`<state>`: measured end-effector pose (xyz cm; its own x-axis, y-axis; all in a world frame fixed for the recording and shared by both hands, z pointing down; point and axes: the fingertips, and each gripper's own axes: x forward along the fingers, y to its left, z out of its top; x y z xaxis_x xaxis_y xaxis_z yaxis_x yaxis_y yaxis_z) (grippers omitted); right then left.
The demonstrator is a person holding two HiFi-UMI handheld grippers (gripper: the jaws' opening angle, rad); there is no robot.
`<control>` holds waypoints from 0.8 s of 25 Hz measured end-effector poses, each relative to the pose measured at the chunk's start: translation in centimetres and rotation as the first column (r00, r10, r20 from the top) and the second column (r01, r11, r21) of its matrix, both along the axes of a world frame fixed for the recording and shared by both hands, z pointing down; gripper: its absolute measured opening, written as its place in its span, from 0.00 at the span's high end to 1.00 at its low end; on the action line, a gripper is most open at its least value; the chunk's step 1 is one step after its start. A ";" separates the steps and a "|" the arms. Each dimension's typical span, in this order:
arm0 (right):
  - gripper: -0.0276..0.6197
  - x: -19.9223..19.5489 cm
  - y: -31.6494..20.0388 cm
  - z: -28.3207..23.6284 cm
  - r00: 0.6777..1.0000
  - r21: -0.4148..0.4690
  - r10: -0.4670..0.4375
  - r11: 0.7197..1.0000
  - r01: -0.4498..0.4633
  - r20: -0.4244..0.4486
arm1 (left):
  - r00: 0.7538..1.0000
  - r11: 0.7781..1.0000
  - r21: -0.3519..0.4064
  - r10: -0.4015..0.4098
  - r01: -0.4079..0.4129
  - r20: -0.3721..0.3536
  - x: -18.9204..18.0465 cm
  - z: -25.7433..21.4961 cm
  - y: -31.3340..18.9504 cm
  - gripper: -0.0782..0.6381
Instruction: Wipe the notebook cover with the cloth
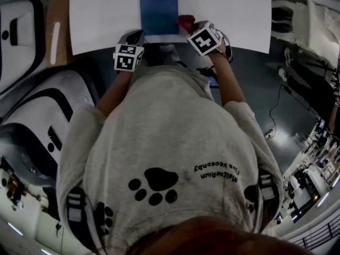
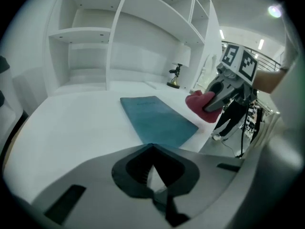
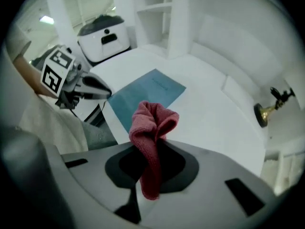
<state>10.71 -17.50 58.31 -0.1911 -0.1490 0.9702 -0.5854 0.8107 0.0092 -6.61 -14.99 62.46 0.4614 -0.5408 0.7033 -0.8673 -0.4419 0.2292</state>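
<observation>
While the left gripper [image 2: 152,148] stays out of it, clenched on nothing, the right gripper [image 3: 153,149] grasps a crumpled red fabric cloth [image 3: 151,128].
A flat blue rectangular notebook [image 1: 158,10] lies closed on the white tabletop [image 1: 95,20], ahead of and between both grippers; the cloth hangs just beside the notebook's near right corner.

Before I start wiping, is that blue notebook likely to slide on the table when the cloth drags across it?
Probably yes: the blue notebook looks thin and lies flat, unheld, on the smooth white table, so it seems light enough to skid. Its cover appears flat and fairly stiff, unlikely to buckle.
</observation>
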 end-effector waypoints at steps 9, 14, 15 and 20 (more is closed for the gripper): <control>0.87 -1.6 0.3 -7.9 0.925 0.297 0.269 0.890 -0.345 0.269 | 0.999 0.997 0.080 0.010 -0.007 -0.039 -0.7 -3.5 0.6 0.87; 0.87 -1.1 0.0 -11.4 0.882 0.417 0.275 0.801 -0.430 0.382 | 0.997 0.979 0.204 -0.002 0.018 -0.075 1.3 -8.0 -0.8 0.87; 0.87 -1.3 0.2 -12.3 0.874 0.435 0.270 0.784 -0.443 0.405 | 0.996 0.971 0.237 -0.008 0.027 -0.083 1.5 -9.4 -0.9 0.87; 0.87 -2.5 0.6 -16.7 0.823 0.503 0.215 0.702 -0.504 0.526 | 0.990 0.904 0.420 -0.024 0.080 -0.137 1.8 -17.1 -1.6 0.87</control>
<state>8.17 -16.91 41.64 -0.3350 -0.8048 0.4899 -0.8932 0.4368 0.1067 -4.78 -16.63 45.37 0.4938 -0.8001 0.3405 -0.8680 -0.4768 0.1385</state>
